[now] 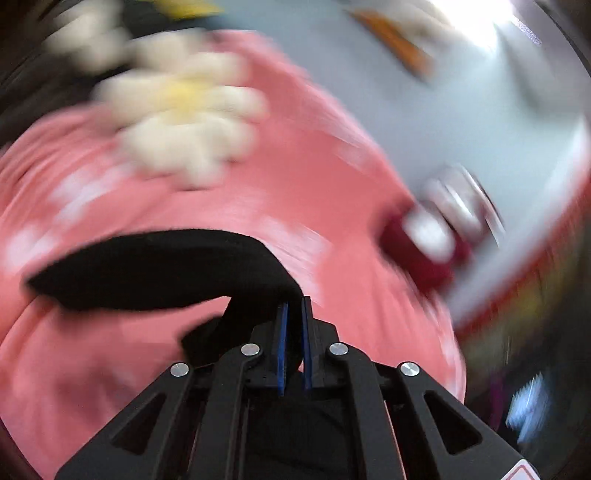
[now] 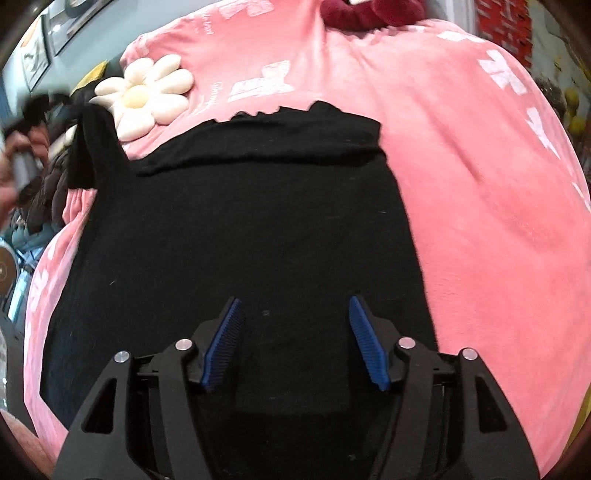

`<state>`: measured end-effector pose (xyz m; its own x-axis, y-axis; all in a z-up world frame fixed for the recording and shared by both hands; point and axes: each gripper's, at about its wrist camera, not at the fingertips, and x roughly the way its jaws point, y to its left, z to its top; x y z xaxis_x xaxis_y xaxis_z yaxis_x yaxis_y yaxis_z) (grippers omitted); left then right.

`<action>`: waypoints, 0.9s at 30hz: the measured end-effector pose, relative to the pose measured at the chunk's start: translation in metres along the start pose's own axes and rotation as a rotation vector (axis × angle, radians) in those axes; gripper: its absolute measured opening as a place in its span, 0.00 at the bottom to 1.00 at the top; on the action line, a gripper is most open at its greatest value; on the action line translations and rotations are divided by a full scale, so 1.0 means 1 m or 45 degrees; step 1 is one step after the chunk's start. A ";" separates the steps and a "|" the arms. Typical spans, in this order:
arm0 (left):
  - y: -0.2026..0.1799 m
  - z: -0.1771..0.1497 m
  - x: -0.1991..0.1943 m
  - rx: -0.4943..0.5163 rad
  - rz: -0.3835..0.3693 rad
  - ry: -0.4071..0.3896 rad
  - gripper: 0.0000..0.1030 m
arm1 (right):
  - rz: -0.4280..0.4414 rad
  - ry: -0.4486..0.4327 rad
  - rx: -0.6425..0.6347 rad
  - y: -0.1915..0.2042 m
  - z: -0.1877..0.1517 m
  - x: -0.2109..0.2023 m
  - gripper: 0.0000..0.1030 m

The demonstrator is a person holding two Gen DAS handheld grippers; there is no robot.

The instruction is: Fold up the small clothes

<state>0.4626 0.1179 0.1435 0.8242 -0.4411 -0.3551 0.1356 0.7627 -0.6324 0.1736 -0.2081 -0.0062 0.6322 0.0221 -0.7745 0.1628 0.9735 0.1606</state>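
Observation:
A black garment [image 2: 243, 229] lies spread on a pink blanket [image 2: 480, 206], its far edge folded over. My right gripper [image 2: 295, 306] is open just above the garment's near part, blue pads [image 2: 225, 343] apart and empty. My left gripper [image 1: 294, 306] is shut on a corner of the black garment [image 1: 155, 269], which hangs lifted above the blanket [image 1: 295, 184]. In the right wrist view the left gripper [image 2: 33, 107] shows blurred at the far left, holding the raised black corner [image 2: 88, 147]. The left wrist view is motion-blurred.
A white daisy-shaped cushion [image 2: 146, 96] lies on the blanket at the far left; it also shows in the left wrist view [image 1: 184, 114]. A dark red plush item [image 2: 369, 13] sits at the blanket's far edge. A pale blue wall [image 1: 461, 92] stands behind.

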 end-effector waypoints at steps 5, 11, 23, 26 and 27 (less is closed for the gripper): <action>-0.103 -0.112 0.038 0.502 0.070 0.356 0.71 | 0.006 -0.010 0.071 -0.024 0.016 -0.010 0.58; -0.072 -0.184 0.023 0.580 0.221 0.541 0.71 | 0.020 -0.101 -0.047 -0.025 0.073 -0.011 0.62; 0.021 -0.208 -0.049 0.346 0.410 0.569 0.74 | 0.025 0.000 -0.808 0.159 0.165 0.125 0.60; 0.024 -0.210 -0.048 0.381 0.415 0.563 0.74 | 0.109 0.059 -0.686 0.160 0.199 0.133 0.05; 0.024 -0.210 -0.047 0.388 0.417 0.562 0.74 | 0.179 -0.016 -0.540 0.145 0.221 0.117 0.04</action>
<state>0.3116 0.0581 0.0005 0.5539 -0.2660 -0.7889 0.1188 0.9631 -0.2414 0.4385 -0.1144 0.0616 0.6356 0.1610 -0.7550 -0.2487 0.9686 -0.0029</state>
